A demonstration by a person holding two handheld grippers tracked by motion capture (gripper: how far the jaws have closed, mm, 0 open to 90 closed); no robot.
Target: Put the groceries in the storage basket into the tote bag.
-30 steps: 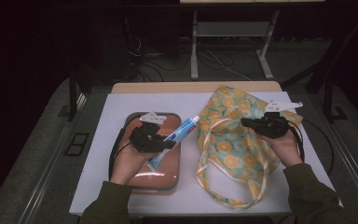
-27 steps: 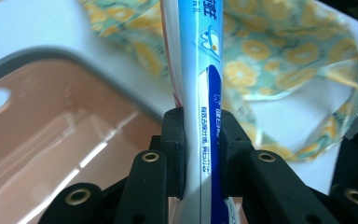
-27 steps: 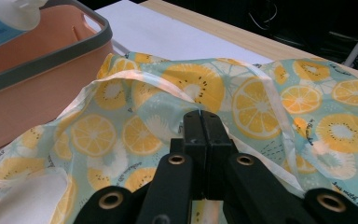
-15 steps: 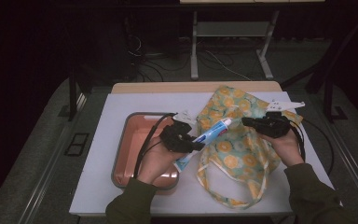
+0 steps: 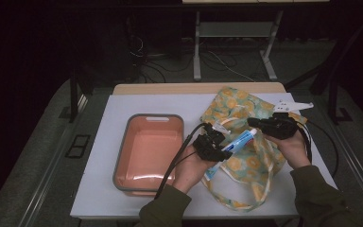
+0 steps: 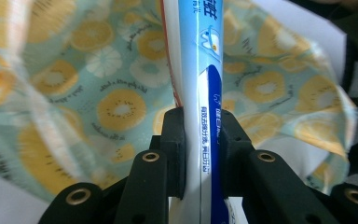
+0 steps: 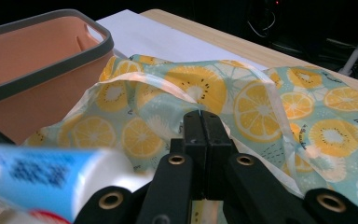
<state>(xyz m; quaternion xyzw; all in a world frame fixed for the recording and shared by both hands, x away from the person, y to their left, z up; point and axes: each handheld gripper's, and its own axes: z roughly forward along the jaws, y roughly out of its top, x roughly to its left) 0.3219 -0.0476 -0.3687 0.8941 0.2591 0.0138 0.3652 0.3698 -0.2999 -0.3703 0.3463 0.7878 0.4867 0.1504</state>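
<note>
A blue and white toothpaste tube [image 5: 235, 143] is clamped in my left gripper [image 5: 220, 147], cap end pointing right over the fruit-print cloth bag [image 5: 246, 106]. In the left gripper view the tube [image 6: 199, 70] stands between the pads, with the bag [image 6: 116, 107] right behind it. My right gripper [image 5: 254, 123] is at the bag's near right side, shut on a fold of its rim. In the right gripper view the jaws [image 7: 201, 116] are pinched together on the fabric [image 7: 242, 107], and the blurred tube [image 7: 46, 179] comes in from the lower left.
An empty salmon tub with a grey rim [image 5: 123, 153] sits left of the bag on the white table top [image 5: 99, 189]; its wall [image 7: 51, 51] also shows at the left of the right gripper view. The bag's handles [image 5: 236, 204] trail toward the front edge. Cables run from both grippers.
My left gripper has carried the toothpaste tube rightward, from over the tub to over the bag's mouth. The right gripper has stayed put on the bag.
</note>
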